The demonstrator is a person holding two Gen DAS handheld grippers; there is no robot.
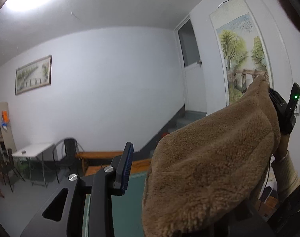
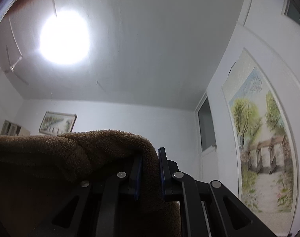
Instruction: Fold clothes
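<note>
Held aloft, well above the green table (image 1: 134, 193): brown fleece garment (image 1: 209, 167), thick, nubby, limp. Clamped at its top edge between the right gripper (image 2: 150, 169) pads, raised high toward the scroll painting (image 1: 242, 55). Long axis slanting down toward the left gripper (image 1: 159, 173), whose grasp cannot be made out; right finger buried under pile.

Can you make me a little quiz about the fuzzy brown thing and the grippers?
1. True or false: the right hand-held gripper is shut on the brown fleece.
2. What hangs on the wall beside the door? A) a clock B) a scroll painting C) a mirror
3. Fill in: the ceiling lamp is switched ____.

Key: 1 true. 2 B. 3 on.
</note>
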